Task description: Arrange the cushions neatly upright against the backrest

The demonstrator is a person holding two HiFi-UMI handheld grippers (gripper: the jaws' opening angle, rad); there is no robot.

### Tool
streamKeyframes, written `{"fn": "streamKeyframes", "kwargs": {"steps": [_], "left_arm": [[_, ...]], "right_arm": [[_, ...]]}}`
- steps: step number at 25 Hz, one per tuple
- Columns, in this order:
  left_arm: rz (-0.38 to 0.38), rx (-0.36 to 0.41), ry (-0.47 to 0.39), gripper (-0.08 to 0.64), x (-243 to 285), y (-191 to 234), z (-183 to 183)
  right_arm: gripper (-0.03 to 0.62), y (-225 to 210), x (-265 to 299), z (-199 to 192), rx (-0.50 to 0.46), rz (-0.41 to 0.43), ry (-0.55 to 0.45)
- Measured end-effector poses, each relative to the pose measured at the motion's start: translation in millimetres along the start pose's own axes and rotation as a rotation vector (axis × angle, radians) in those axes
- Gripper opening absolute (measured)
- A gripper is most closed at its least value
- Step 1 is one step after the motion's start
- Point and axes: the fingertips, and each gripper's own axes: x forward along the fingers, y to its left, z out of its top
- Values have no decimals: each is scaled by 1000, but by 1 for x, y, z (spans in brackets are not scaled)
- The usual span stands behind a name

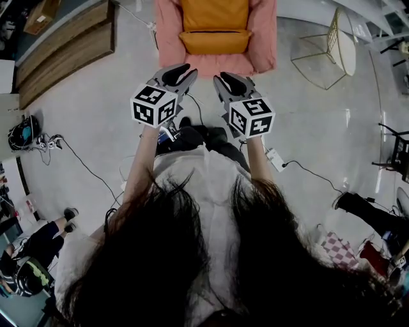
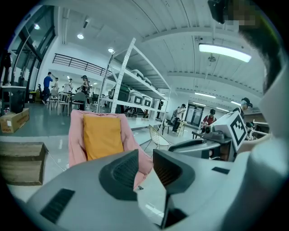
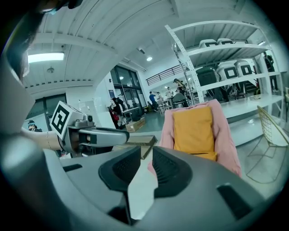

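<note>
My left claw [image 1: 184,70] and right claw [image 1: 225,79] are slightly spread, empty. On the pink armchair [image 1: 263,32] ahead, one orange cushion [image 1: 214,13] stands against the backrest; a second cushion [image 1: 214,41] lies on the seat.

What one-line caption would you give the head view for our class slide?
Left gripper and right gripper, both empty, face a pink armchair with orange cushions.

Bright ceiling strip light [image 2: 224,52]; fisheye warping; dark corners.
</note>
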Motion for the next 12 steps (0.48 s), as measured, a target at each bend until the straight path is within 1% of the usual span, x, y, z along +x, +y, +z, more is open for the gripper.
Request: {"fn": "streamKeyframes", "kwargs": {"steps": [6, 12], "left_arm": [[2, -13, 1, 110, -6, 9, -5], [19, -22, -3, 110, -17, 27, -2]], "right_arm": [[91, 3, 6, -3, -2, -10, 14], [91, 10, 16, 0, -4, -14, 24]]}}
